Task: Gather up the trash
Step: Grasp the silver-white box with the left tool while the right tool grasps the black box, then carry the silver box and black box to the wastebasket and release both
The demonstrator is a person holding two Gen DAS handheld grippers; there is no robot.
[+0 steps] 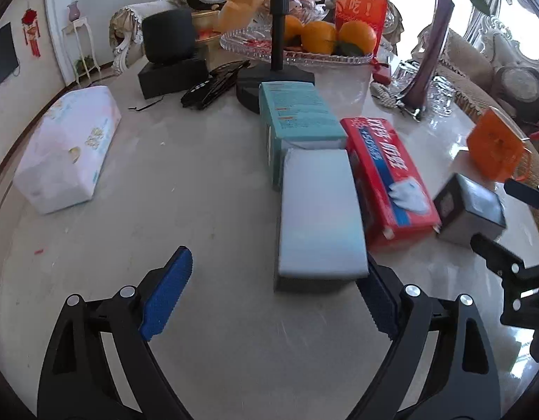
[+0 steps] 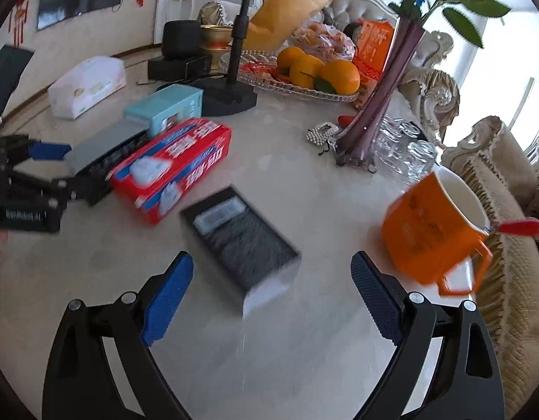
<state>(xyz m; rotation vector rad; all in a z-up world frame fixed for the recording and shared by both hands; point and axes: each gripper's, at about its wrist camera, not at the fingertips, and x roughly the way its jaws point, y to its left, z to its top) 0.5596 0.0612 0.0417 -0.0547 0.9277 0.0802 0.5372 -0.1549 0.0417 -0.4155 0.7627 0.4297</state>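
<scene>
Grey box [image 2: 245, 245] lies on the marble table [image 2: 304, 182], just ahead of my right tongs [image 2: 271, 290], jaws wide apart, nothing gripped. Red carton [image 2: 171, 171] beside it. My left tongs [image 1: 274, 290] gape too, right pad touching the pale blue box [image 1: 320, 213].

Your table [image 1: 206, 182] is glossy polished stone, marble by the look of it. The red box [image 1: 388, 175] and teal box [image 1: 297, 112] are printed cardboard, the tissue pack [image 1: 66, 150] soft plastic wrap. The fruit tray [image 2: 269, 84] is clear cut glass, the orange mug [image 2: 430, 231] probably glazed ceramic, too blurry to tell.
</scene>
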